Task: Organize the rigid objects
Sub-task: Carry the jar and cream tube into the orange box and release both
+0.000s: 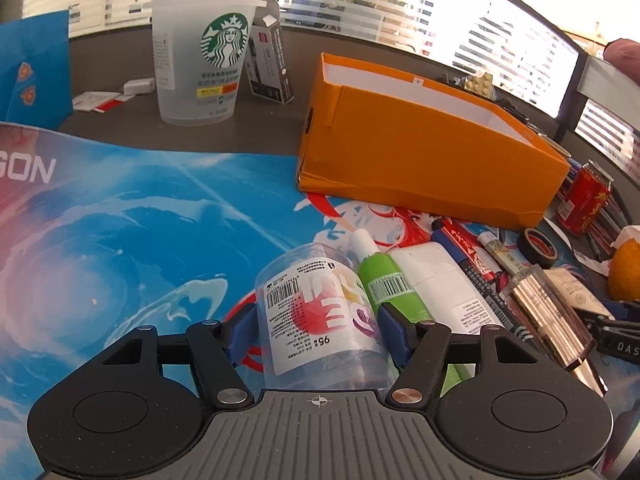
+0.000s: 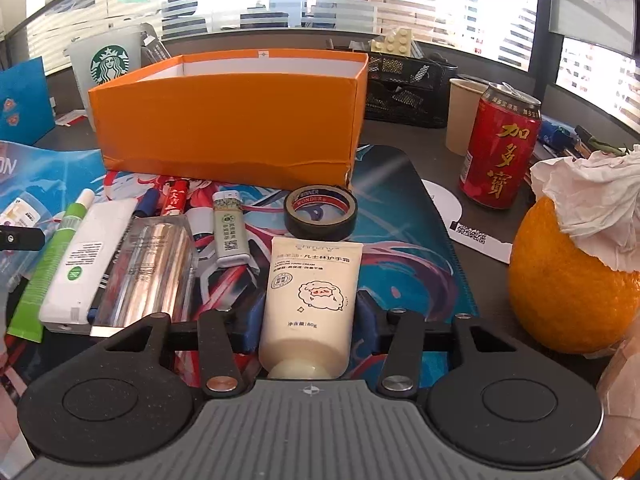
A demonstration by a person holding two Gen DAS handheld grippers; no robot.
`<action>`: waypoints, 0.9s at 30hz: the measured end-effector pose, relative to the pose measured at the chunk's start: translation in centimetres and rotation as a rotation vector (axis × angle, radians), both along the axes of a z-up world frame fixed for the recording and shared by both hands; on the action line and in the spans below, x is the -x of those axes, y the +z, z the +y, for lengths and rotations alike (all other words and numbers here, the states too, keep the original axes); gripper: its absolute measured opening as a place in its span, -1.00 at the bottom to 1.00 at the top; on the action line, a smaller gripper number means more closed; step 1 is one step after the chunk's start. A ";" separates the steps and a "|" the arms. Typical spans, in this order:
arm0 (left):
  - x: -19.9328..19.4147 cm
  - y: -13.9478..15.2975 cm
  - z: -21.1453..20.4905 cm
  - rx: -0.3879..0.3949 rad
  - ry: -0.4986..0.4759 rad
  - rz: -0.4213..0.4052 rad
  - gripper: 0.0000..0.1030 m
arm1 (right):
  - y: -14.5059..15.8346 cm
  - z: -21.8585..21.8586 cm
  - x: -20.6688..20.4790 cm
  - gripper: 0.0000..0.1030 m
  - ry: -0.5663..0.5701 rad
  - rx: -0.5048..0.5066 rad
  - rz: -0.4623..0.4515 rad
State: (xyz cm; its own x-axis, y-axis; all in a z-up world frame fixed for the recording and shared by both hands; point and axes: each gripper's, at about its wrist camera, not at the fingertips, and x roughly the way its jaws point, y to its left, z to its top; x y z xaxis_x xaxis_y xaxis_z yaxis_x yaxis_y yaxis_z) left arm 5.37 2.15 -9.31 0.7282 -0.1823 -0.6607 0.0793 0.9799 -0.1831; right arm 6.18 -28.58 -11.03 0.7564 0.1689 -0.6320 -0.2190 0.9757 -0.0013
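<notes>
Two grippers were at work: our left gripper [image 1: 316,330] clasped a clear bottle [image 1: 320,312] lying on the mat [image 1: 120,240], beside a green tube [image 1: 390,284]; our right gripper [image 2: 306,318] gripped a cream tube [image 2: 312,300], with the orange box [image 2: 228,120] open beyond the tape roll [image 2: 320,212].

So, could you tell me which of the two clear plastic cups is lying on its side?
The clear labelled cup between the left gripper fingers lies on the mat; the Starbucks cup stands upright behind.

Dark desk [image 1: 248,136] under printed mat [image 1: 120,240]
</notes>
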 end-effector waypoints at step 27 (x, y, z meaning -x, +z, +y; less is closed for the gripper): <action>-5.9 12.9 -1.8 0.063 -0.078 -0.202 0.25 | 10.8 0.1 -2.3 -0.15 0.046 -0.160 -0.230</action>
State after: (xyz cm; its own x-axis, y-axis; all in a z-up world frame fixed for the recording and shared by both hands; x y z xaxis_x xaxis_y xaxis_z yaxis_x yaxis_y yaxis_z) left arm 11.23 0.34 3.58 0.8270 -0.2790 -0.4881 0.1953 0.9567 -0.2159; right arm 8.53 -28.45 -0.20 0.8661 0.2901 -0.4071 -0.2749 0.9566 0.0968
